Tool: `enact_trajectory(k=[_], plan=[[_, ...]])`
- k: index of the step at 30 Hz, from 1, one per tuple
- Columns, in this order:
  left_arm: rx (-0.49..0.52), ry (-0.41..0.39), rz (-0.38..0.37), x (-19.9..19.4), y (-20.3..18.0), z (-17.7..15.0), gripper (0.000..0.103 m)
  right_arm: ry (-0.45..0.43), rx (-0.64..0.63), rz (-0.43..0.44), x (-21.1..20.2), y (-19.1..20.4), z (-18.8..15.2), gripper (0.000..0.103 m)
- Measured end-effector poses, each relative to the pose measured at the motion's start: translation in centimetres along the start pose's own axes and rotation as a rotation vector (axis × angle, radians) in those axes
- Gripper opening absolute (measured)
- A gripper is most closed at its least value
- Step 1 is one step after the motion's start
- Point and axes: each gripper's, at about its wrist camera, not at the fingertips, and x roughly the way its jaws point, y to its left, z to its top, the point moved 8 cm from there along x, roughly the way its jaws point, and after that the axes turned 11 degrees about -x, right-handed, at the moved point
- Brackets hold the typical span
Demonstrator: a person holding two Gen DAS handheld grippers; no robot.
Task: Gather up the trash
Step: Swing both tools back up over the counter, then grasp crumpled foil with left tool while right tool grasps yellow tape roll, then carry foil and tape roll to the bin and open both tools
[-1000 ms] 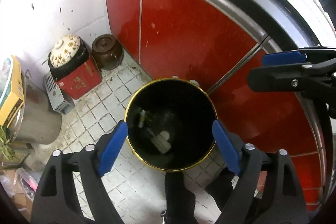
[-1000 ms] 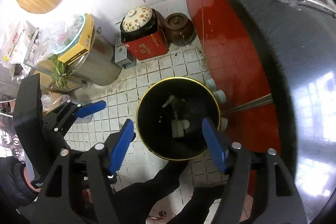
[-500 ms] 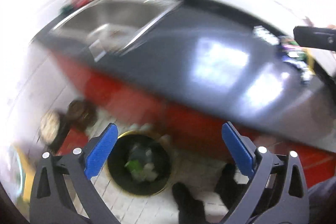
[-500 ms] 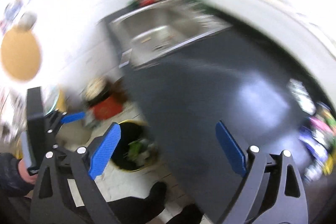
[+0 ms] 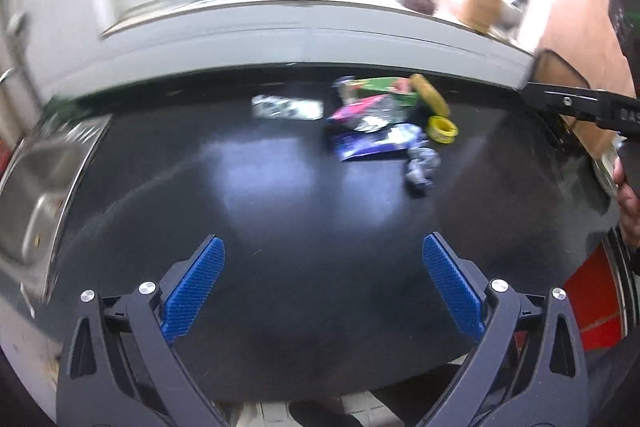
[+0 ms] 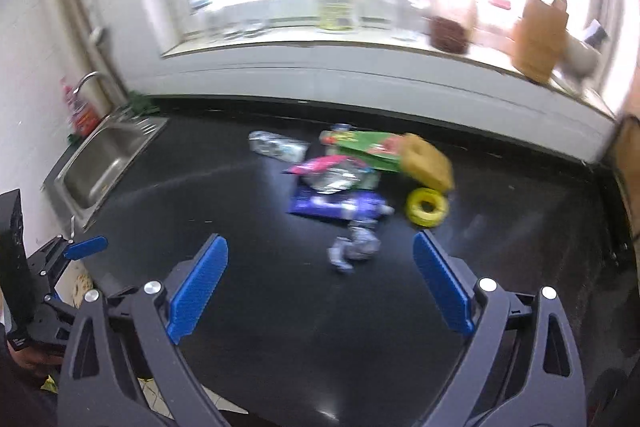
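The left gripper (image 5: 323,283) hung over the near part of the black countertop (image 5: 280,211), its blue pads (image 5: 192,291) spread wide with nothing between them; its jaws had just been opening. The right gripper (image 6: 320,283) hung likewise over the countertop, fingers wide and empty, its jaws also having just been opening; in the left wrist view it showed only as a dark arm at the right edge.

The trash lay in one cluster on the countertop, toward its far edge and well apart from both grippers. Nearest in that cluster was a crumpled silver-blue wrapper (image 6: 354,250); just behind it lay a flat purple packet (image 6: 336,206), with a yellow ring (image 6: 426,206) beside it to the right. Farther back sat a pink and silver wrapper (image 6: 332,173), a green box (image 6: 368,147), a tan sponge-like block (image 6: 428,163) and a clear plastic bottle (image 6: 276,147) to the left; all were blurred.

A steel sink (image 6: 102,163) was set into the countertop's left end; beyond the countertop's far edge a pale sill carried a yellowish bottle (image 6: 336,7) and a brown block (image 6: 538,35).
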Motion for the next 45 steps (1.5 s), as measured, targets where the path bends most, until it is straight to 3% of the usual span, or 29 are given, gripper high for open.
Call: enact_trajectory(k=[7, 13, 19, 26, 33, 34, 36, 38, 45], plan=[[0.101, 0.033, -0.037, 5.1, -6.2, 1.7, 0.096, 0.021, 0.035, -0.015, 2.8, -5.2, -0.9, 0.091], [0.163, 0.055, -0.029, 11.0, -9.7, 2.1, 0.096, 0.089, 0.053, -0.002, 8.4, -9.4, -2.2, 0.091], [0.173, 0.100, -0.050, 16.8, -12.5, 1.6, 0.096, 0.161, 0.048, 0.038, 14.5, -11.8, -3.5, 0.091], [0.175, 0.127, -0.014, 21.6, -14.6, 1.2, 0.096, 0.208, -0.009, 0.069, 21.1, -12.6, -3.8, 0.091], [0.116, 0.153, 0.023, 23.8, -14.0, 1.2, 0.076, 0.226, -0.079, 0.085, 24.1, -12.5, -3.6, 0.085], [0.121, 0.149, 0.024, 23.8, -14.0, 1.3, 0.074, 0.222, -0.082, 0.084, 24.2, -12.5, -3.4, 0.082], [0.126, 0.142, 0.030, 23.8, -14.0, 1.5, 0.060, 0.214, -0.098, 0.077, 24.2, -12.5, -3.2, 0.074], [0.131, 0.140, 0.039, 23.9, -14.2, 1.8, 0.044, 0.214, -0.122, 0.060, 24.2, -12.3, -2.9, 0.055], [0.129, 0.170, 0.031, 23.1, -13.9, 2.1, 0.038, 0.216, -0.084, 0.062, 21.9, -11.6, -3.2, 0.055]])
